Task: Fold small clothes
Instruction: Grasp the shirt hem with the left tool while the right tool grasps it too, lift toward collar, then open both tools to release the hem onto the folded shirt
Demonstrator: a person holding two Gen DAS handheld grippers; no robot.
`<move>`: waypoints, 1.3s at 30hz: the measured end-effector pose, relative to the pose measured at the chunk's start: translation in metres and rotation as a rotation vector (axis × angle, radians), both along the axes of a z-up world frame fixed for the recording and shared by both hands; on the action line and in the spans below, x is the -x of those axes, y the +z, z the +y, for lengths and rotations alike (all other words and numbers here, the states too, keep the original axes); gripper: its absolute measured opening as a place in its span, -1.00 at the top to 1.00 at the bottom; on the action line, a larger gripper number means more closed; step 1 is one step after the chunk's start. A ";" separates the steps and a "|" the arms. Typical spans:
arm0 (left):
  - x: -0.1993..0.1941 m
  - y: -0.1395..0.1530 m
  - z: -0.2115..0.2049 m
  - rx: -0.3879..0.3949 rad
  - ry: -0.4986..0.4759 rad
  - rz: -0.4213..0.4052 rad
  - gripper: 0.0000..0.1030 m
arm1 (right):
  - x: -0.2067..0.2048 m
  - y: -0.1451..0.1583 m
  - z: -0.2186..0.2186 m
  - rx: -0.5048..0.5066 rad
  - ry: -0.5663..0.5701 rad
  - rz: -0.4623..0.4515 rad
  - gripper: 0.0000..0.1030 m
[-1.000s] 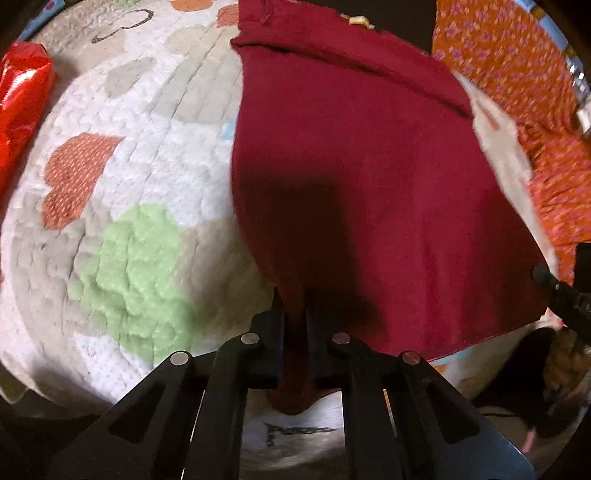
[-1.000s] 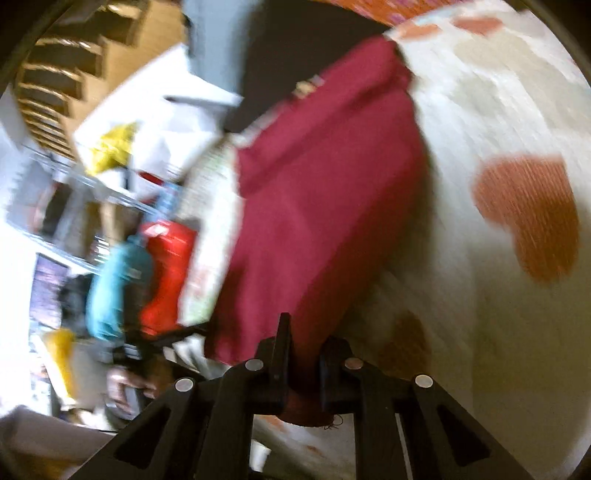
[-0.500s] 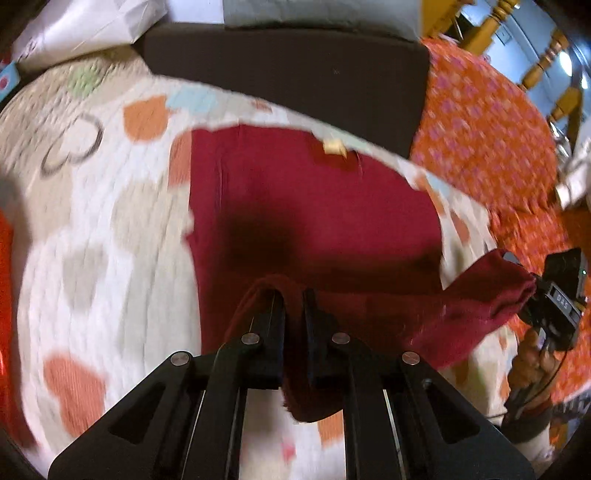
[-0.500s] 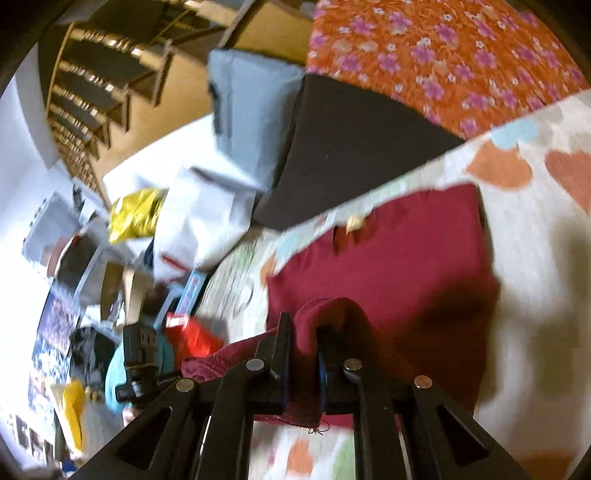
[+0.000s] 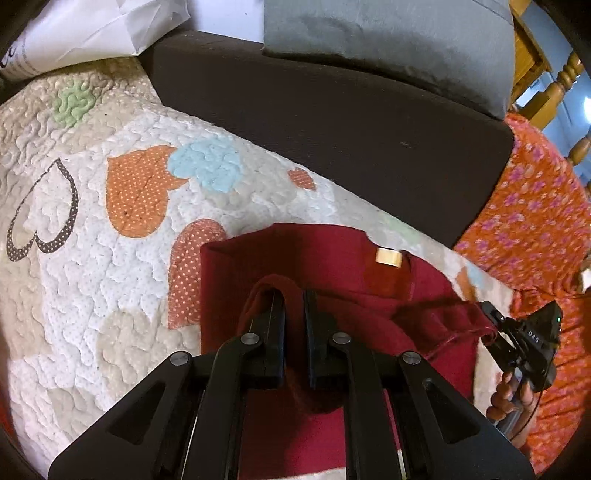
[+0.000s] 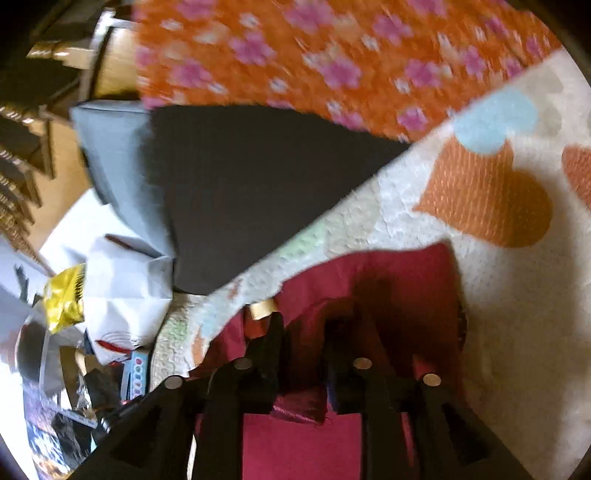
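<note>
A dark red garment (image 5: 332,258) lies on the heart-patterned quilt (image 5: 92,258), its tan neck label (image 5: 388,256) showing at the far edge. My left gripper (image 5: 293,295) is shut on a fold of its hem, held over the garment near the collar. My right gripper shows in the left wrist view (image 5: 487,314) at the right, pinching the other hem corner. In the right wrist view my right gripper (image 6: 303,325) holds red fabric between its jaws above the garment (image 6: 406,273), beside the label (image 6: 262,308). That view is blurred.
A dark brown cushion (image 5: 332,122) and a grey pillow (image 5: 388,40) lie beyond the quilt. An orange floral cloth (image 5: 535,229) lies to the right. A white paper bag (image 5: 92,33) sits at the far left. Cluttered shelves and a yellow packet (image 6: 62,299) show in the right wrist view.
Both grippers have carried the garment's bottom hem forward over its body, up to the collar. The garment now lies doubled over, where it lay flat one second ago.
</note>
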State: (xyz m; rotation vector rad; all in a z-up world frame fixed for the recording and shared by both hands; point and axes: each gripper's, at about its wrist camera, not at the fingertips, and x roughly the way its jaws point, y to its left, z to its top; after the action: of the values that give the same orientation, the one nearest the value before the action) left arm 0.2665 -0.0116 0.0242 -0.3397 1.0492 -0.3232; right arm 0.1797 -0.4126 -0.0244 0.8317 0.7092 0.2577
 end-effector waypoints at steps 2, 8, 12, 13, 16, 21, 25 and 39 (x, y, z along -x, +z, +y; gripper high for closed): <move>0.000 0.005 0.003 0.014 -0.001 -0.001 0.81 | 0.012 0.014 -0.007 0.051 -0.033 -0.060 0.17; -0.001 0.005 0.001 -0.030 0.002 0.003 0.81 | 0.025 0.037 -0.017 0.048 -0.049 -0.124 0.13; -0.003 0.008 0.001 0.020 0.017 -0.017 0.72 | 0.024 0.047 0.031 0.280 0.058 -0.137 0.22; -0.004 0.008 0.001 0.023 0.017 -0.023 0.59 | 0.026 0.048 0.037 0.291 0.069 -0.157 0.23; 0.000 0.018 0.006 -0.021 0.073 -0.107 0.26 | 0.030 0.049 0.050 0.270 0.083 -0.225 0.25; 0.007 0.031 0.017 0.004 0.122 -0.185 -0.25 | -0.025 0.011 0.061 0.377 0.084 -0.001 0.25; 0.003 0.013 0.000 -0.040 0.073 -0.135 -0.25 | -0.043 -0.008 0.049 0.370 0.029 0.115 0.29; -0.015 -0.054 -0.026 -0.276 0.033 -0.058 -0.25 | -0.040 -0.006 0.039 0.533 -0.051 0.065 0.27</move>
State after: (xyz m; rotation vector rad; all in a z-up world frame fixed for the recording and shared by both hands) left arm 0.2817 -0.0371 -0.0299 -0.0991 1.0152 -0.1545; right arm 0.2201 -0.3735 -0.0303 0.3500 0.7700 -0.0102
